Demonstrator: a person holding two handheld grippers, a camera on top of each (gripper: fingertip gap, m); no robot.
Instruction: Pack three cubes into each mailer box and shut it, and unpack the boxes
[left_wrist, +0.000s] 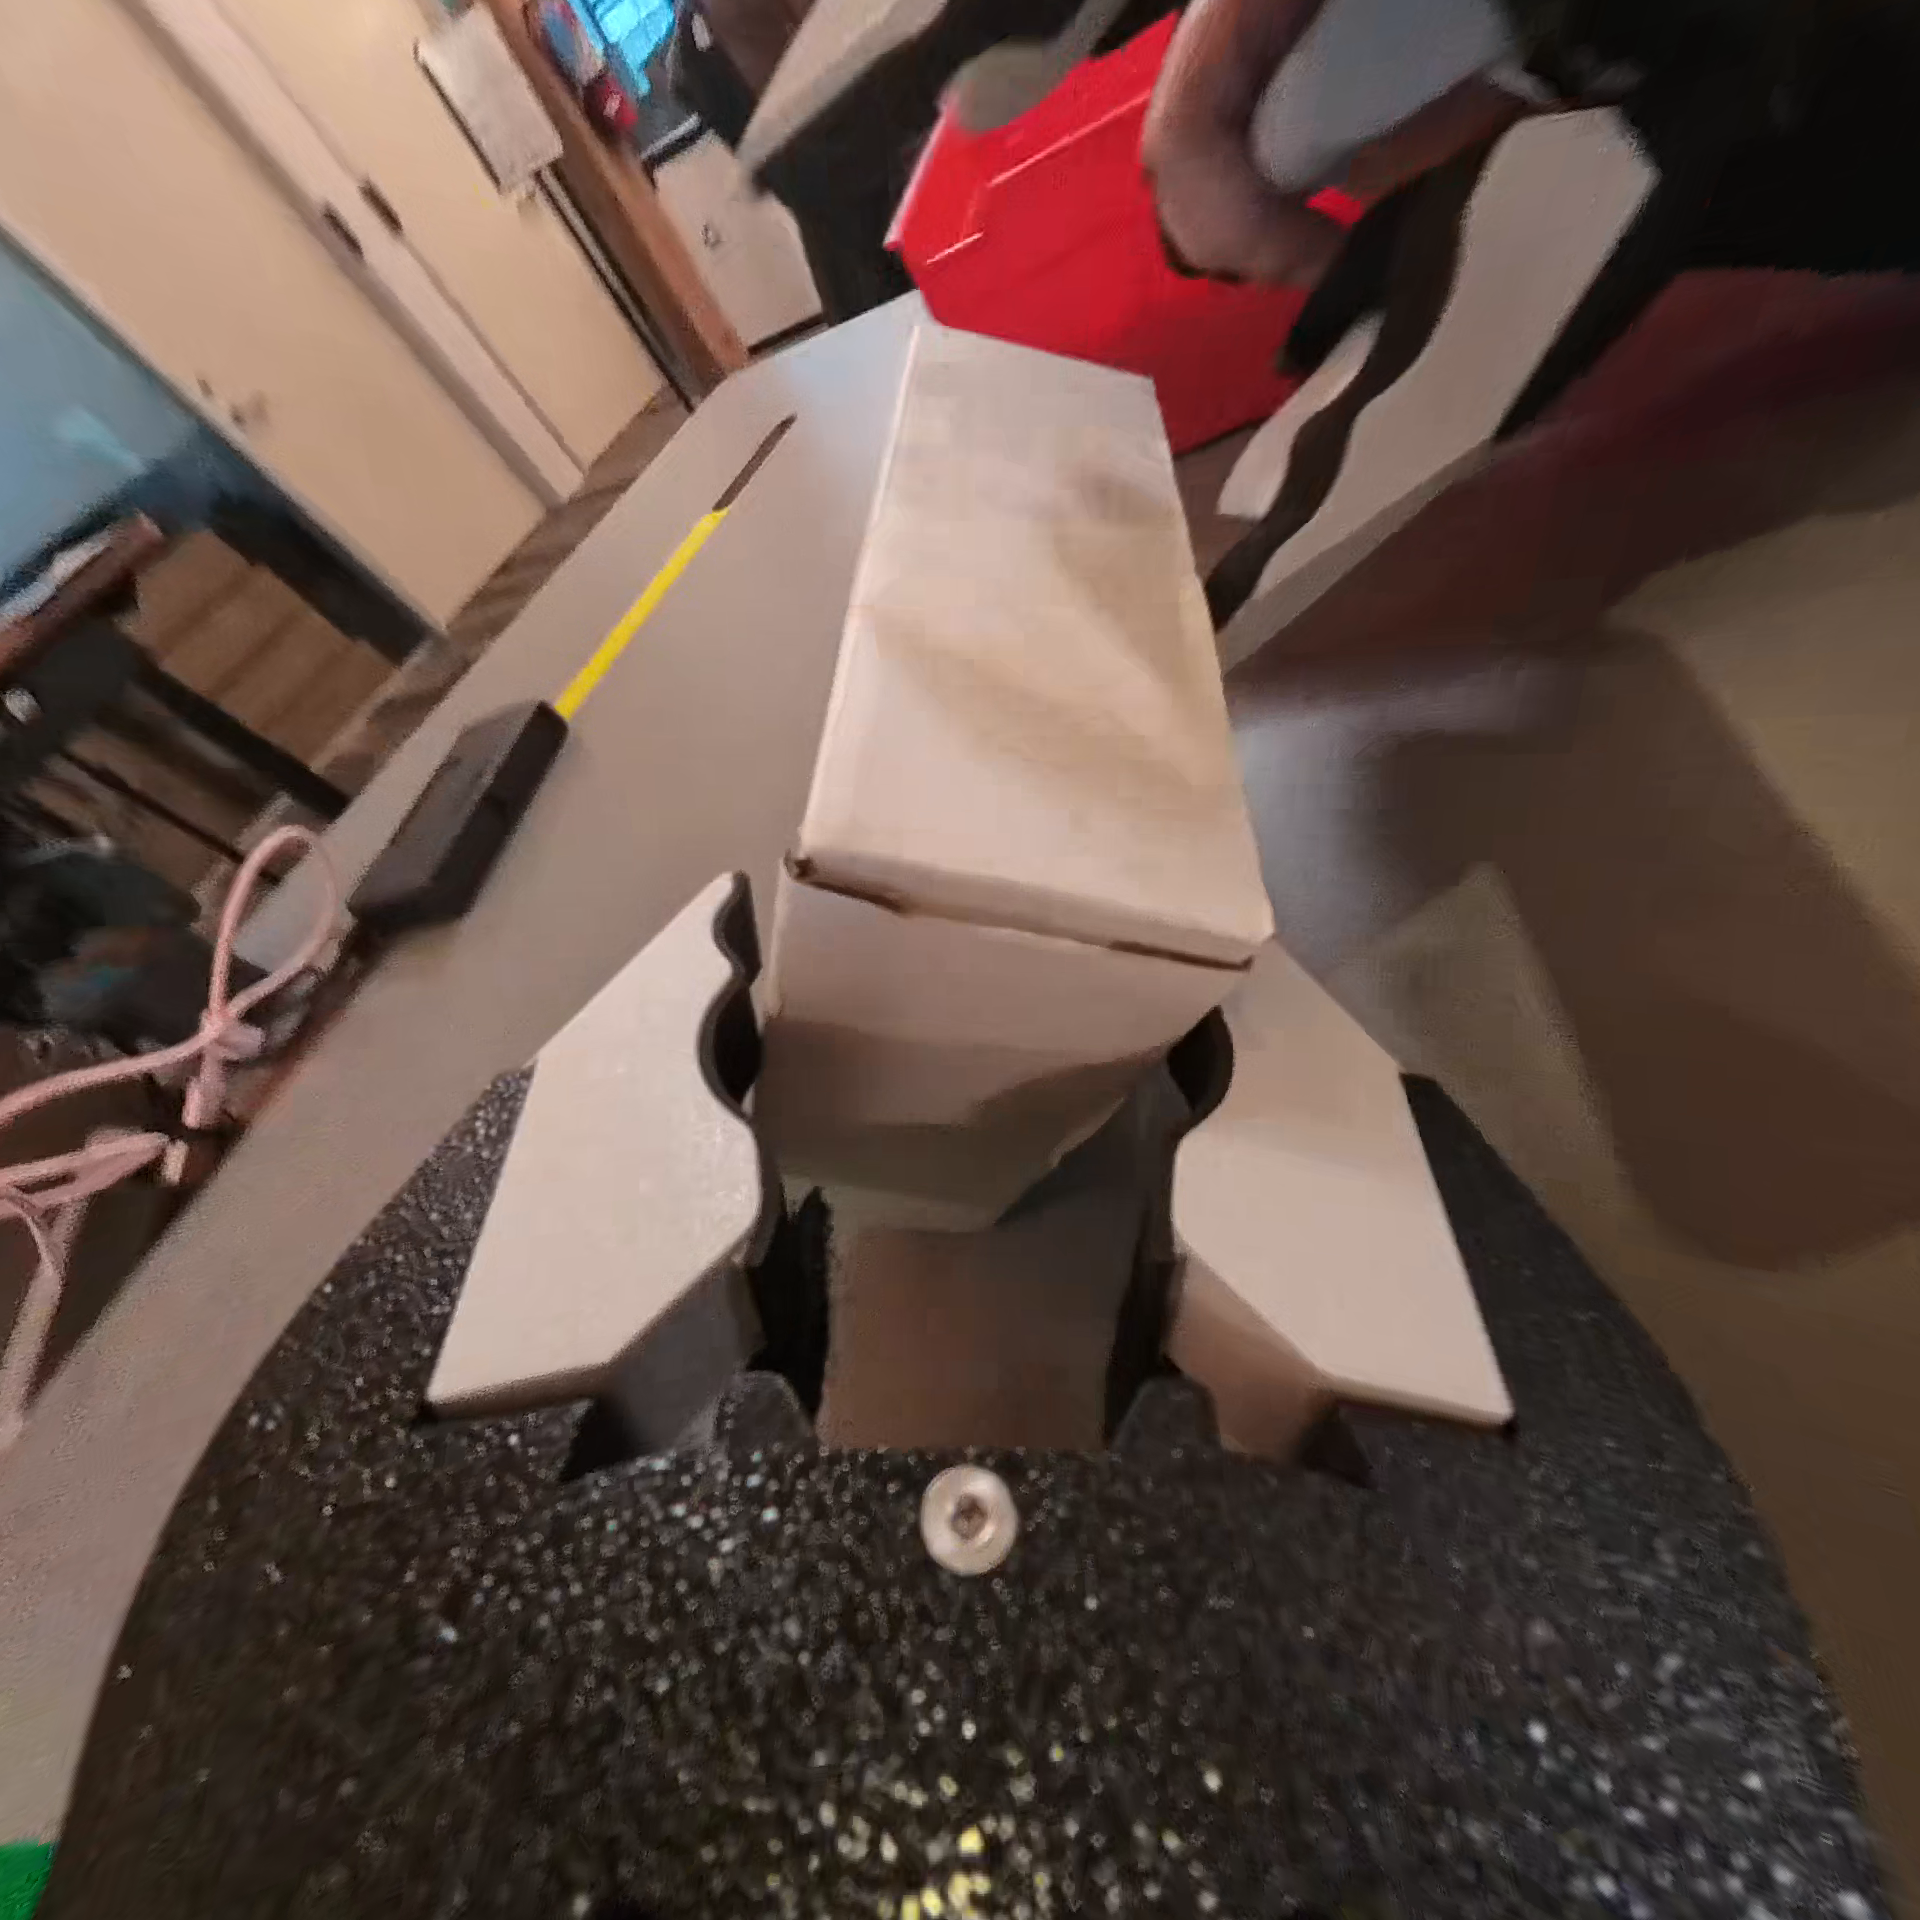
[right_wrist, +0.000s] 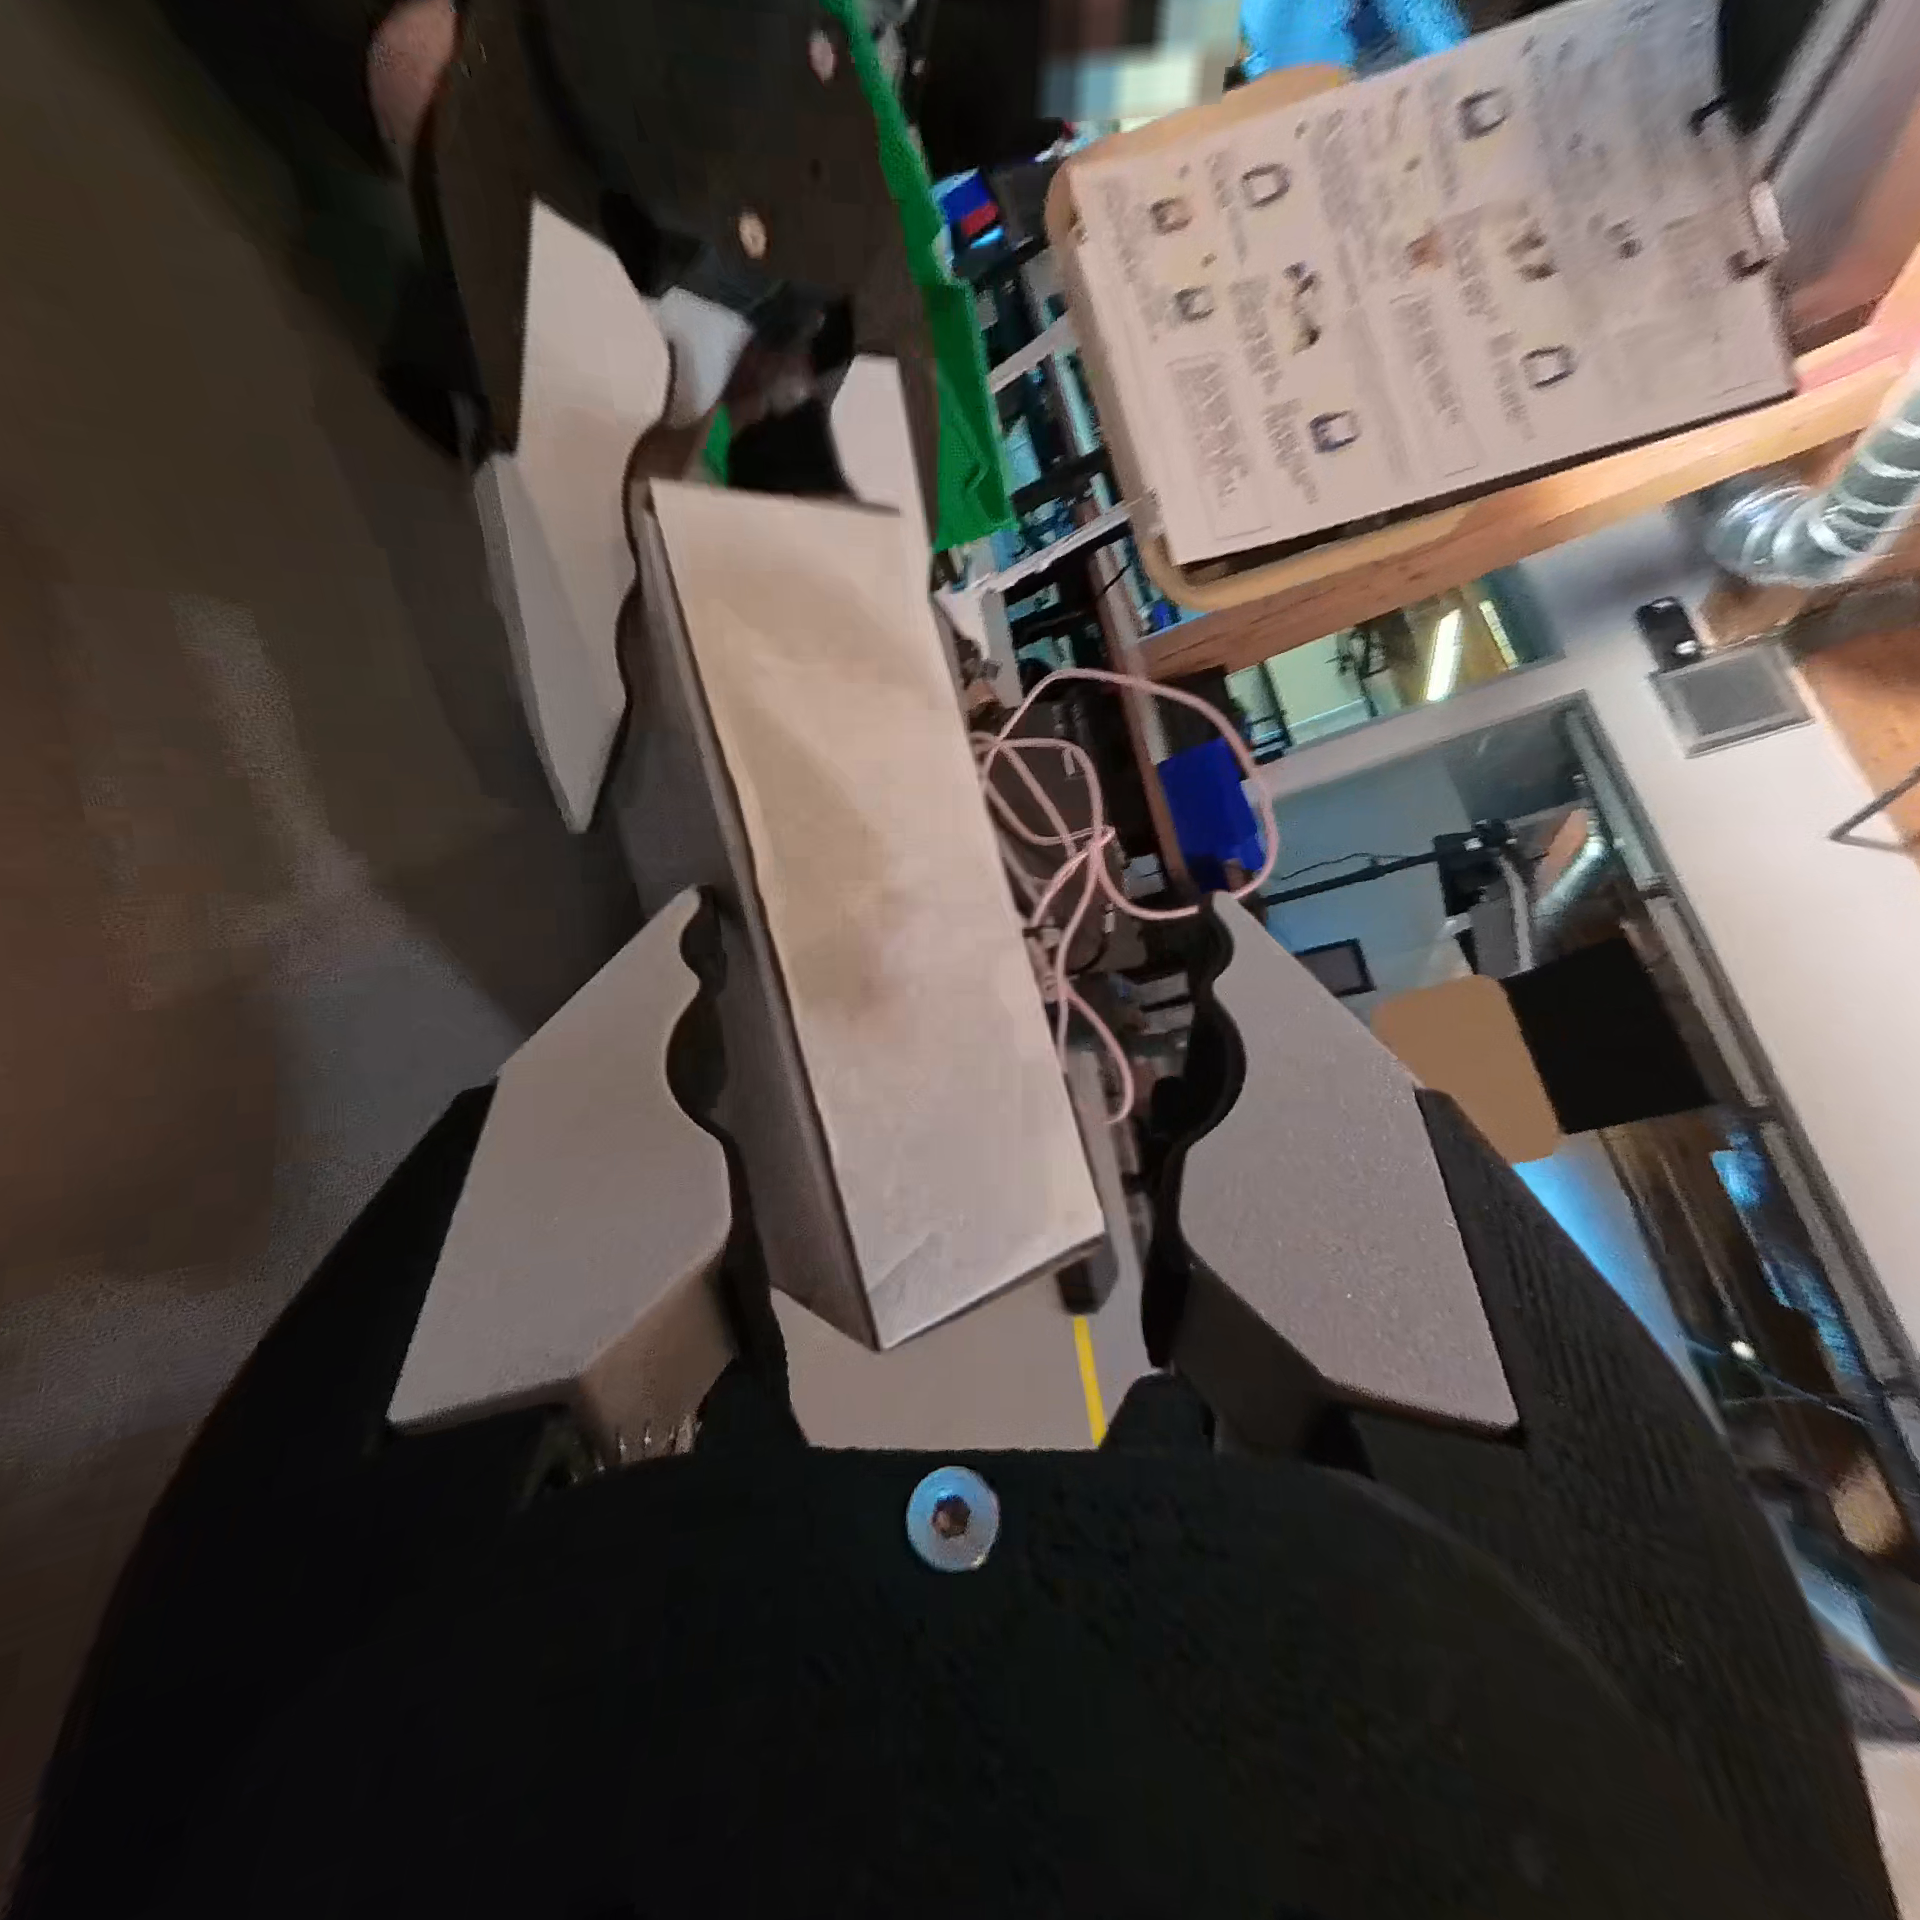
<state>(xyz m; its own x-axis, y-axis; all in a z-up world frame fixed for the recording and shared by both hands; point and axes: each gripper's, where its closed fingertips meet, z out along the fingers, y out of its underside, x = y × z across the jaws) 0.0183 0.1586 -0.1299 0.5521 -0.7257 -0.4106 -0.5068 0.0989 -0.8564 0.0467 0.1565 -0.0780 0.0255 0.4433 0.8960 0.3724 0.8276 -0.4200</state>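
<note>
A closed pale cardboard mailer box (left_wrist: 1039, 623) is held off the grey table (left_wrist: 644, 790). My left gripper (left_wrist: 987, 935) is shut on its near end, with both pads against the box's sides. The right wrist view shows the same box (right_wrist: 894, 883) lengthwise, with the left gripper (right_wrist: 727, 582) clamped on its far end. My right gripper (right_wrist: 956, 909) is open around the other end. Its left finger (right_wrist: 623, 1091) lies along the box and its right finger (right_wrist: 1299, 1143) stands clear of it. The right gripper also shows in the left wrist view (left_wrist: 1351, 468), blurred. No cubes are in view.
A red bin (left_wrist: 1091, 260) stands behind the box. A black block (left_wrist: 468, 821) at the end of a yellow line (left_wrist: 644, 613) lies on the table's left part. A pink cord (left_wrist: 239, 997) hangs off the left edge. A board with a printed sheet (right_wrist: 1403, 291) is beyond.
</note>
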